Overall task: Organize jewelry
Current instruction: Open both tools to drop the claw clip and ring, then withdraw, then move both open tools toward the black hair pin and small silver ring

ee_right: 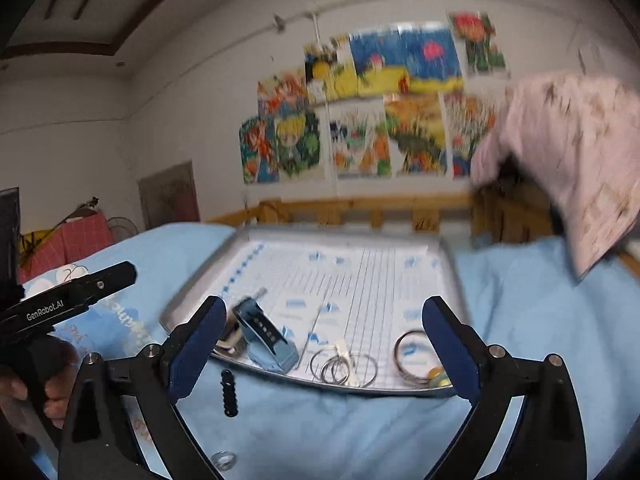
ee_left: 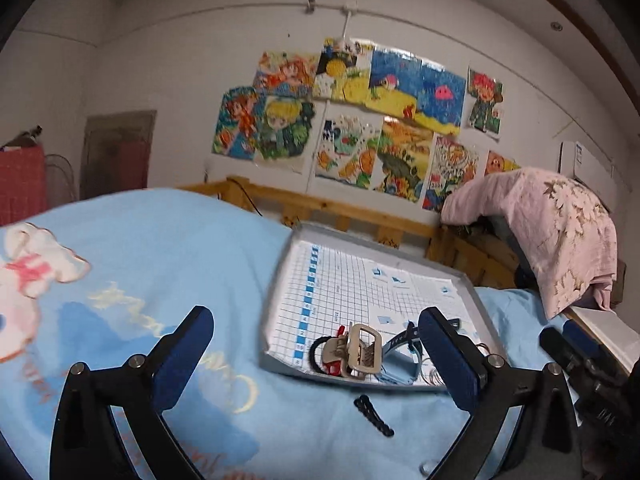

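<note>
Two hand-held grippers hover over a bed (ee_left: 168,248) spread with a light-blue cartoon blanket, both with jaws spread wide and holding nothing. The left hand-held gripper (ee_left: 316,356) points toward the near edge of a shallow metal tray (ee_left: 466,280) lined with a printed grid sheet, evidently serving as the sorting place for the jewelry. Gathered at the tray's 6 o'clock edge are a beige hair claw (ee_left: 358,350), a black hair tie (ee_left: 316,354) and a light-blue strap or band (ee_right: 266,342). From the right hand-held gripper (ee_right: 324,344), thin wire hoops (ee_right: 344,368) and a thicker ring (ee_right: 412,354) show toward the tray's 5 o'clock corner. A small black chain-like piece (ee_right: 229,394) lies outside on the blanket, just below the tray's rim, and a silver ring (ee_right: 223,460) rests nearer the camera; both likely await collection. The left tool's body reads "GenRobot.AI". The grid sheet's print is too small to read.
</note>
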`<action>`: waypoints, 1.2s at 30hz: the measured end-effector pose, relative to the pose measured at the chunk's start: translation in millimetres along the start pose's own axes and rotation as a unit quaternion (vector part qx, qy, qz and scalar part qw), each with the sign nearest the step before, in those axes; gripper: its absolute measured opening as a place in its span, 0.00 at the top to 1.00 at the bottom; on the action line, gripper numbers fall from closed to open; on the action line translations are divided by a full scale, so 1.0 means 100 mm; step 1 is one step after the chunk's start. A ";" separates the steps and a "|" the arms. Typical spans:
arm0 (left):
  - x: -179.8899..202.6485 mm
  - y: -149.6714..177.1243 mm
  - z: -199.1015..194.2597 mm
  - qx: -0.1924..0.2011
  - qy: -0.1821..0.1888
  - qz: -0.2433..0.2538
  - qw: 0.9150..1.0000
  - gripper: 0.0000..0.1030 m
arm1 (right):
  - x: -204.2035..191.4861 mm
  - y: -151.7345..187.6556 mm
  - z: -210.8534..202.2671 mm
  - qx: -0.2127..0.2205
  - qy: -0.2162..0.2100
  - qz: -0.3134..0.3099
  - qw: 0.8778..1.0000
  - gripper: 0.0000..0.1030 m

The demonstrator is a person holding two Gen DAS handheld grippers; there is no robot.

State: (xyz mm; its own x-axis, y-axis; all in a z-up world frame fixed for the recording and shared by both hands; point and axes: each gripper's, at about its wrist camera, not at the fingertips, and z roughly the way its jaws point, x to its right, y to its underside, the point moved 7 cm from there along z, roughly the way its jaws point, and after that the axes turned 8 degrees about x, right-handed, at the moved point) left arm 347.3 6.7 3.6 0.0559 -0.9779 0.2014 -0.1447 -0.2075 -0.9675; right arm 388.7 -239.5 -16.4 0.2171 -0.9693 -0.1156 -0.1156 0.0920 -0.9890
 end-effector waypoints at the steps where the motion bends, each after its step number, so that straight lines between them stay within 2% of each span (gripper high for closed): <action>1: -0.02 -0.04 -0.07 0.003 -0.001 0.000 1.000 0.00 | -0.01 -0.07 -0.10 0.007 0.004 0.003 1.000 0.06; 4: -0.08 -0.12 -0.38 0.017 -0.004 0.004 1.000 0.00 | -0.08 -0.20 -0.37 0.021 0.002 0.016 1.000 0.02; 8: -0.15 -0.17 -0.73 0.029 -0.008 0.011 0.999 0.00 | -0.20 -0.30 -0.71 0.043 0.017 -0.004 0.999 0.02; 19: -0.24 0.05 -1.50 0.054 0.002 0.053 0.997 0.00 | -0.52 -0.26 -1.60 0.072 0.022 0.003 0.997 0.02; 25: -0.10 0.11 -1.65 0.053 0.039 0.086 0.994 0.00 | -0.60 -0.14 -1.91 0.078 0.032 -0.007 0.996 0.02; 30: 0.02 0.16 -1.71 0.051 0.068 0.103 0.991 0.00 | -0.48 -0.08 -2.10 0.070 0.069 -0.012 0.995 0.02; 36: 0.01 0.35 -1.56 -0.005 0.074 0.101 0.992 0.00 | -0.28 0.00 -2.11 0.041 0.096 0.006 0.995 0.02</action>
State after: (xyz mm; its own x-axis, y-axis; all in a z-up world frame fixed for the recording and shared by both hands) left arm 188.0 -5.2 -5.9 -0.1205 -0.9924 0.0241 -0.1475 -0.0061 -0.9890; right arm 178.6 -260.4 6.6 0.0264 -0.9930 -0.1153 -0.0356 0.1143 -0.9928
